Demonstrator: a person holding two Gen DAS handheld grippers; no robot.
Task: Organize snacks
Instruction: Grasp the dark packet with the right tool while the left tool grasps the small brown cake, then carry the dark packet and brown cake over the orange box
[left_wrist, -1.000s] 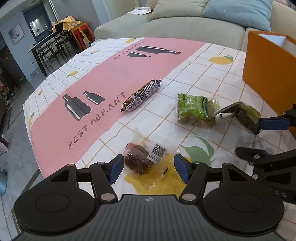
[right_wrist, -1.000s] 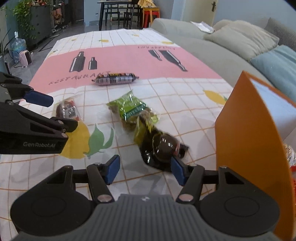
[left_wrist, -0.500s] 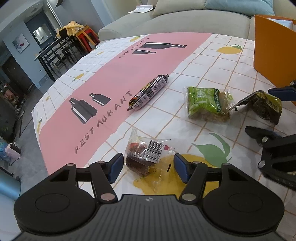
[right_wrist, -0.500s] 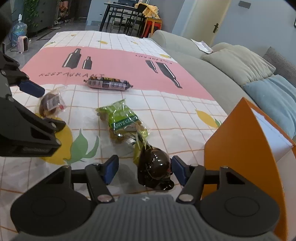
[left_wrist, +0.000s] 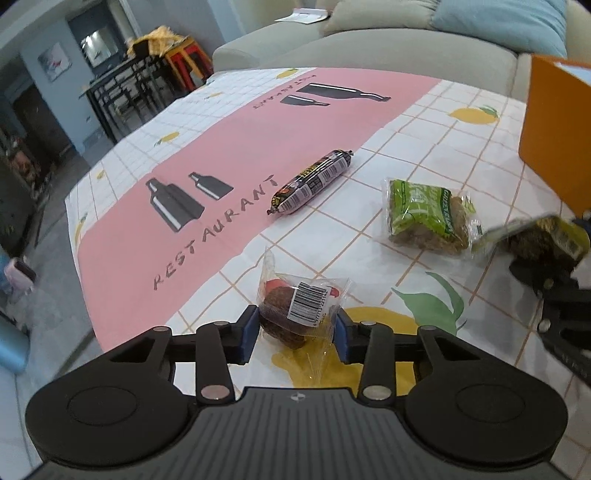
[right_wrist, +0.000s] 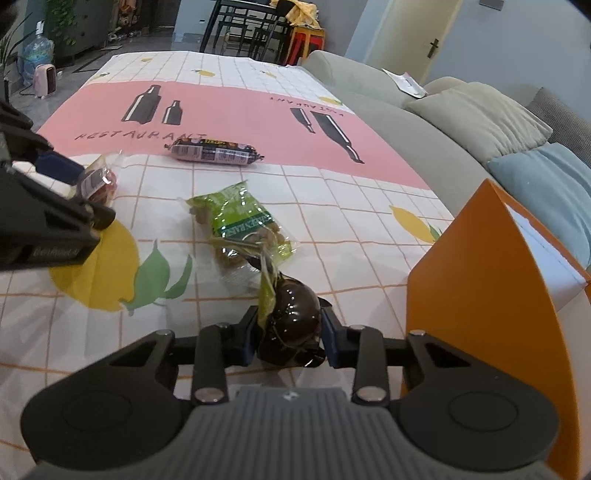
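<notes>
With both tongs just closing, the left tongs (left_wrist: 295, 334) clamped on the barcode pack (left_wrist: 295, 314) low centre, the right tongs (right_wrist: 288, 338) on the dark pack (right_wrist: 291, 325), I lift straight, then swing to the orange box (right_wrist: 480, 295) at right.

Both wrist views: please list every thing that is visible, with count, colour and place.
Clear-wrapped brown pastry with barcode label: 1, brown, between the left gripper's pads.
Dark glossy snack in green-edged wrapper: 1, dark brown, between the right gripper's pads.
Green raisin packet: 1, green, mid table.
Sausage stick: 1, pink and black, at the pink band's edge.
Orange box: 1, orange, table's right side.
Tablecloth: 1, pink and white check.
Sofa: 1, grey-green, beyond the table.
Left gripper: closed on pastry.
Right gripper: closed on dark snack.
</notes>
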